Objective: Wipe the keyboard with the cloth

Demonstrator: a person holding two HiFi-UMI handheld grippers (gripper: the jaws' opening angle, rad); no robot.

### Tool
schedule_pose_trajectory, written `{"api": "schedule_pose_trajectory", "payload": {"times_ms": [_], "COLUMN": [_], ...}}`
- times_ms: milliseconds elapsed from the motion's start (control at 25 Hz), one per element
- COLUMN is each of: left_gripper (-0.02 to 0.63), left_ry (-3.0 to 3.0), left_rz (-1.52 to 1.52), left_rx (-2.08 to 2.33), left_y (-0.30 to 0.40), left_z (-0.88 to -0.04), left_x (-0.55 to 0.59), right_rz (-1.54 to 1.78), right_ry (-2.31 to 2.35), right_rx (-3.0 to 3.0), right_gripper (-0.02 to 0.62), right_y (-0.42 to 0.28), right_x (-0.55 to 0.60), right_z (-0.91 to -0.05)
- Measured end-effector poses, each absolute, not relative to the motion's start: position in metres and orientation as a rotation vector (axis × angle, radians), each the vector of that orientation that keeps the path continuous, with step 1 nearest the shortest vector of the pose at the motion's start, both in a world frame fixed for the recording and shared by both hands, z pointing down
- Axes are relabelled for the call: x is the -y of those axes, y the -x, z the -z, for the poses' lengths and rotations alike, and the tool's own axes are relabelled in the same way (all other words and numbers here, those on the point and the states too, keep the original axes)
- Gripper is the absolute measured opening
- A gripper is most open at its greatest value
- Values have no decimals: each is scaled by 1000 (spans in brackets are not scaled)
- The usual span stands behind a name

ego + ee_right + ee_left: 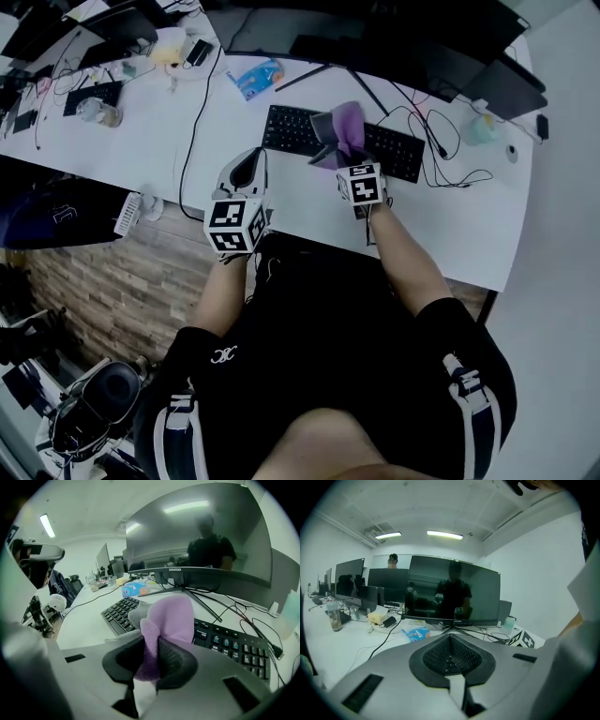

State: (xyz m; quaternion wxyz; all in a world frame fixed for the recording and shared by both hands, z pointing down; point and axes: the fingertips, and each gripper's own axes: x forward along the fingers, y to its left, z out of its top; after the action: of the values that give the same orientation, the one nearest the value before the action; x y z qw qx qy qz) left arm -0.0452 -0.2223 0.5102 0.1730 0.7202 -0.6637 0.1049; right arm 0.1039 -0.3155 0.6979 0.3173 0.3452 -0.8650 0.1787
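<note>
A black keyboard (302,131) lies on the white desk (122,150) in front of the monitor. My right gripper (330,139) is shut on a purple and grey cloth (343,126), held just above the keyboard's middle. In the right gripper view the cloth (165,627) rises from between the pads, with the keyboard (225,641) behind it. My left gripper (249,165) hovers above the desk's near edge, left of the keyboard. Its pads (451,654) are pressed together with nothing between them.
A large monitor (452,590) stands behind the keyboard on a thin-legged stand. A blue packet (257,75) lies at the back left, with a black cable (192,131) running down the desk. Tangled cables (448,159) sit right of the keyboard. More monitors and clutter fill the far left.
</note>
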Motion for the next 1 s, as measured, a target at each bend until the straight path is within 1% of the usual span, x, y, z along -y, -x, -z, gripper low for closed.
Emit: {"api": "schedule_pose_trajectory", "payload": {"times_ms": [360,760,1000], "left_gripper": [12,12,12], "left_ry": [-1980,-1888,-1850], "left_rz": [-281,-270,-258], "left_rx": [1930,2016,2051], "left_y": [98,173,199], "left_z": [-511,-505,-504], "left_x": [203,176,161], "right_rz": [-444,-436,-424], "right_ry": [-846,-781,-754], "right_rx": [2275,2283,2287], "right_gripper": [89,89,89], "right_y": [-43,34,68], "right_x": [306,295,289], "right_z": [-698,-697,-701]}}
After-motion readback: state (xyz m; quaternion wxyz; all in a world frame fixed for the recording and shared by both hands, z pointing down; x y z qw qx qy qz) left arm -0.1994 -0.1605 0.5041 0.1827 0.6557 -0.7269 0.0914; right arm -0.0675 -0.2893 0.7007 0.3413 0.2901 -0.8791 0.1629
